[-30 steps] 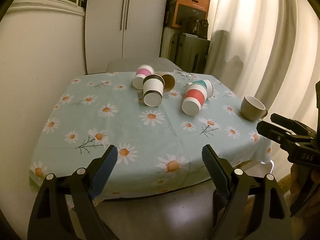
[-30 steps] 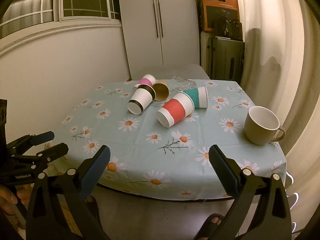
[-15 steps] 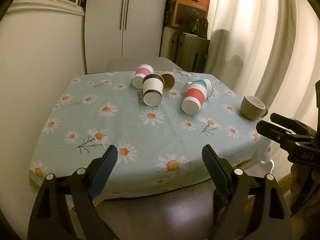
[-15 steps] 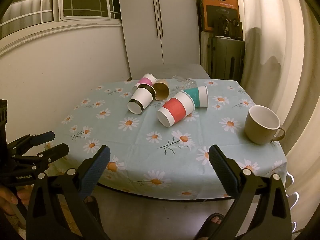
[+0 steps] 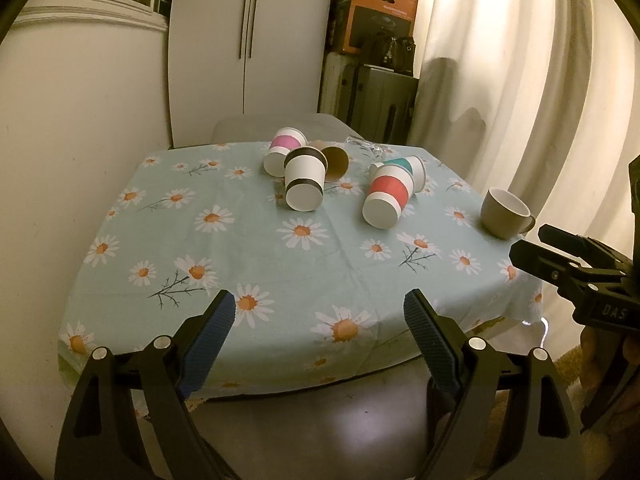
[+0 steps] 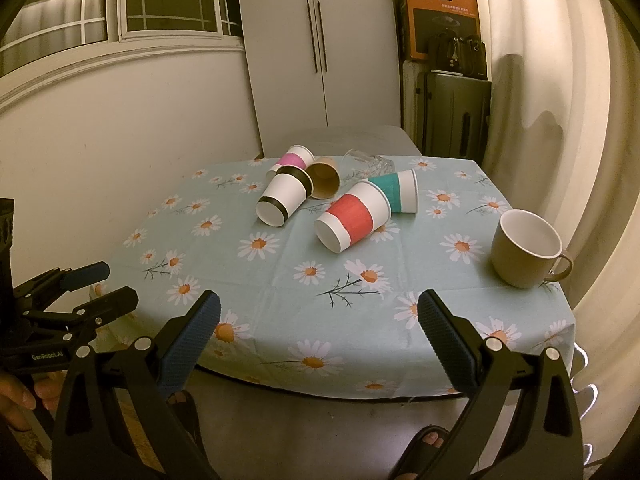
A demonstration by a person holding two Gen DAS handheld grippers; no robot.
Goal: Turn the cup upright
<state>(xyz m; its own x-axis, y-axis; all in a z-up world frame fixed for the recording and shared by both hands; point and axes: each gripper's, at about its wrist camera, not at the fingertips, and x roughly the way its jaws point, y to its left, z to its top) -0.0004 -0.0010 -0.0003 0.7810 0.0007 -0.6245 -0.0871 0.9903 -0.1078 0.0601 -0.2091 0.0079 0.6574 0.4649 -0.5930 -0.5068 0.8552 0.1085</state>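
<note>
Several paper cups lie on their sides on the daisy tablecloth (image 5: 248,256): a black-banded cup (image 5: 305,184) (image 6: 282,197), a pink-banded cup (image 5: 283,151) (image 6: 292,160), a brown cup (image 5: 335,163) (image 6: 323,178), a red-banded cup (image 5: 386,199) (image 6: 352,218) and a teal-banded cup (image 5: 412,168) (image 6: 396,192). A clear glass (image 6: 366,160) lies behind them. My left gripper (image 5: 320,328) is open and empty at the table's near edge. My right gripper (image 6: 318,326) is open and empty, also at the near edge.
A beige mug (image 6: 524,248) (image 5: 503,213) stands upright at the table's right side. Behind the table are a chair back (image 5: 276,130), a white cupboard (image 5: 248,48), a suitcase (image 6: 454,116) and a cardboard box (image 6: 442,16). A curtain (image 5: 520,80) hangs at the right.
</note>
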